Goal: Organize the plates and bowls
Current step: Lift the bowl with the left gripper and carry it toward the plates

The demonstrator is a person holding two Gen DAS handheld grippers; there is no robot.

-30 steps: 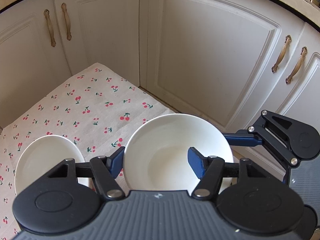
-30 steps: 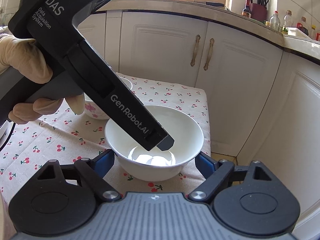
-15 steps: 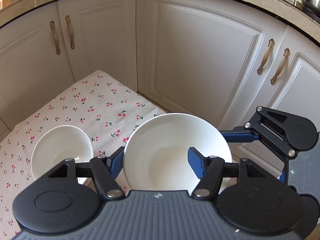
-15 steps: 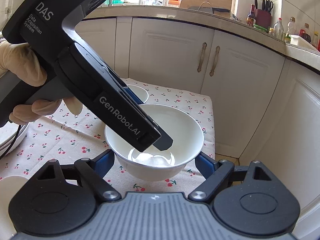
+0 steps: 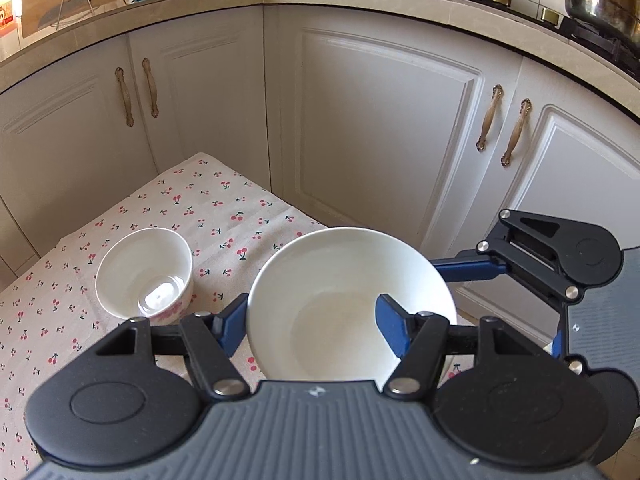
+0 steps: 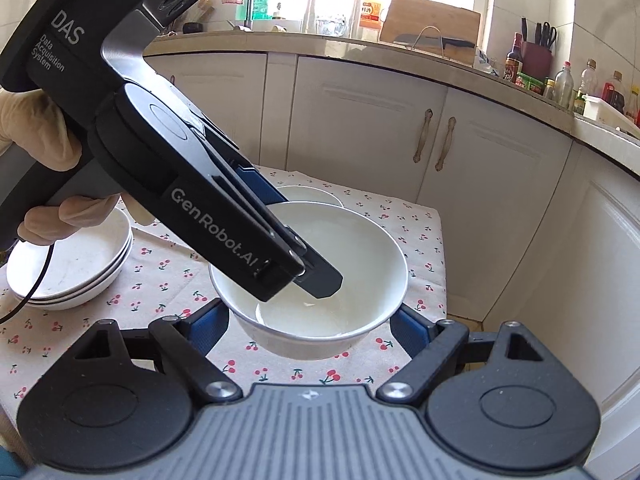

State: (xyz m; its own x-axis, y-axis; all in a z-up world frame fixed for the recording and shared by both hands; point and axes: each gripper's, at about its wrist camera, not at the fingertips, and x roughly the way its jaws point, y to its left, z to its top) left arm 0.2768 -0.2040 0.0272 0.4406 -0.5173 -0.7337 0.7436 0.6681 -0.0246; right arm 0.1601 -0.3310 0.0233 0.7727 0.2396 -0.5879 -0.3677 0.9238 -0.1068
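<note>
Left wrist view: large white bowl [image 5: 352, 304] is clamped at its rim by the left gripper [image 5: 312, 320], one blue finger outside the wall, the other inside, jaws narrow and pressing on the rim. Bowl sits raised above the cherry-print cloth [image 5: 224, 216], near the cloth's edge by the cabinet doors [image 5: 384, 128]. Right gripper [image 6: 310, 324] has its blue fingers either side of the same bowl's lower body, jaws wide; can't tell from either view whether the pads touch the wall.

Right wrist view: left tool's black body crosses over the bowl, w/ white print "DAS", "Data Acquisition System" up top and "GenRobot.AI" along the arm. Gloved hand [image 6: 32, 148] grips its handle.

Small white bowl [image 5: 146, 272], w/ pink print low on its side, stands on the cloth just left of the big bowl, apart from it. Stack of shallow white plates [image 6: 68, 264] sits farther left on the cloth in the right wrist view.

Countertop [image 6: 360, 46] behind carries bottles and jars w/ labels too small to read, a wooden cutting board [image 6: 432, 24] and a knife block.
</note>
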